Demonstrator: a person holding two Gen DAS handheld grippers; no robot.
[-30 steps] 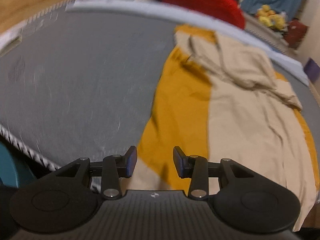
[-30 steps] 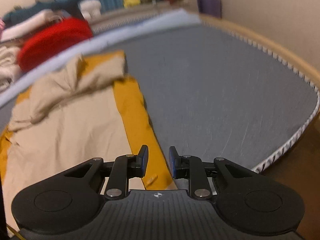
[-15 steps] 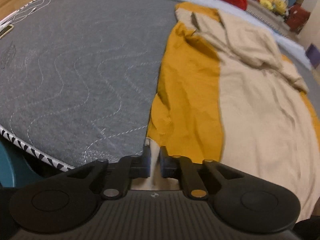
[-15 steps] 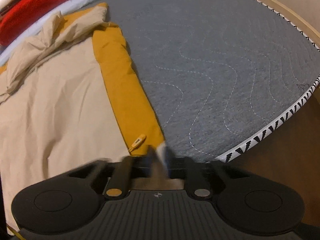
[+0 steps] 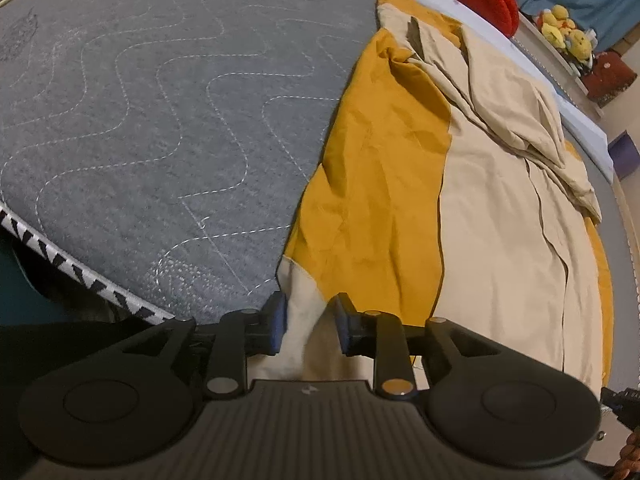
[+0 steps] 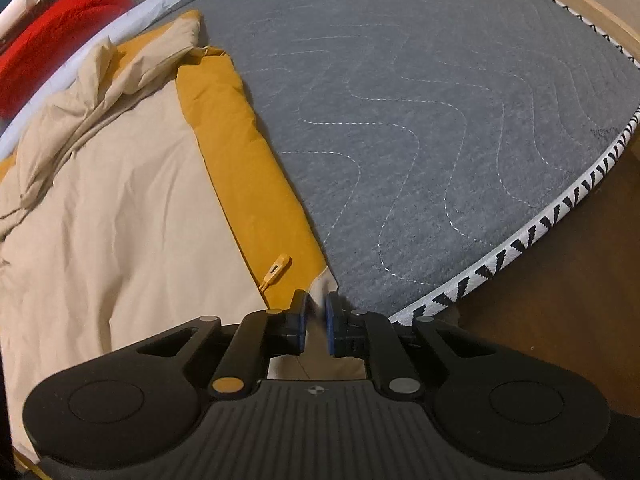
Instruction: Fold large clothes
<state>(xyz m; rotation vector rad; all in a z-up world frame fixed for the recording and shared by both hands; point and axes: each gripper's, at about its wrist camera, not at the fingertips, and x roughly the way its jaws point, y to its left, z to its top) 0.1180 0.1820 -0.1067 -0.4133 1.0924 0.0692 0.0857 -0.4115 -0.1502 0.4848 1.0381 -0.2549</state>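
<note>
Both grippers (image 5: 308, 320) (image 6: 316, 320) lower; zipper pull (image 6: 275, 273) right-view only

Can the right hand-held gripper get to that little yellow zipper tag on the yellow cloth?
Probably yes. The zipper tag lies uncovered just ahead-left of the right hand-held gripper, whose opening jaws have a cloth corner between them.

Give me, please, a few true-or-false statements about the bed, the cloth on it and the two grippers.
1. The cloth is beige on top with mustard-yellow edges. True.
2. The mattress is plain white. False: it is grey with wavy stitching.
3. A beige corner lies between the fingers of the left gripper. True; its jaws are opening.
4. The right gripper hangs over bare mattress, away from the cloth. False: a cloth corner sits between its opening jaws.
5. A small yellow tab lies on the yellow strip. True.
</note>
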